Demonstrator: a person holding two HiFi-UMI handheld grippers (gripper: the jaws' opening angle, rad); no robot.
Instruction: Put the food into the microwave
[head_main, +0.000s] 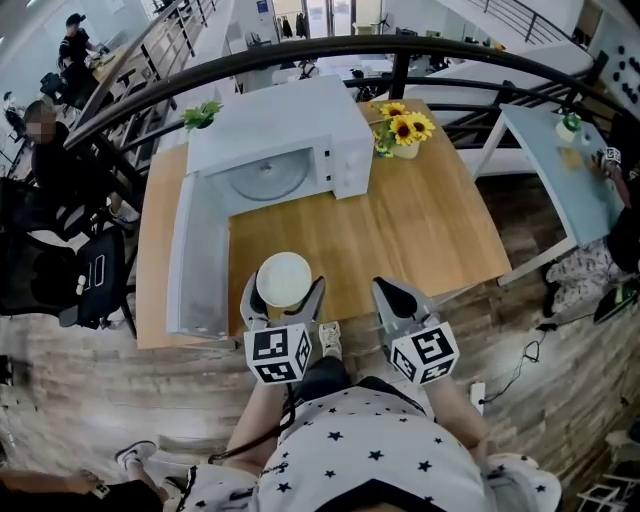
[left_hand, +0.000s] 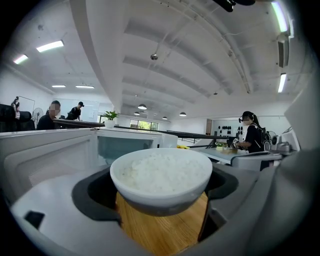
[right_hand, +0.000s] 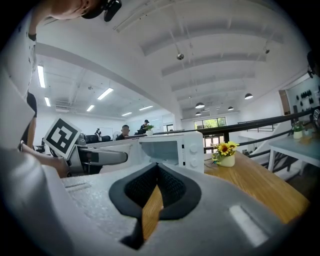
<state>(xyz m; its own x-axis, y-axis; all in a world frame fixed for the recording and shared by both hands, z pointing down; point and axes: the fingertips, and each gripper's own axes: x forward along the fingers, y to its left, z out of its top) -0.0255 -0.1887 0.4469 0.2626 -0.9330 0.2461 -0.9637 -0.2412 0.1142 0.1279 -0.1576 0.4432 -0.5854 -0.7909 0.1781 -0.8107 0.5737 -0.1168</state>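
The white ceramic bowl of rice (left_hand: 161, 175) is clamped at its sides by the left claw (head_main: 283, 290), jaws spread to the bowl's width. It is held over the near edge of the light wooden desk (head_main: 400, 230), short of the white microwave oven (head_main: 290, 135), whose door (head_main: 195, 260) stands open to the left. The right claw (right_hand: 154, 187) is closed, tips together, w/ nothing in it. For the carry-in, the bowl should be held level, approx. centred on the cavity, steered clear of door & top lip, then set on the round glass turntable (head_main: 268, 178) before the grip is eased. The right claw is best parked out of the path, ready for the door.
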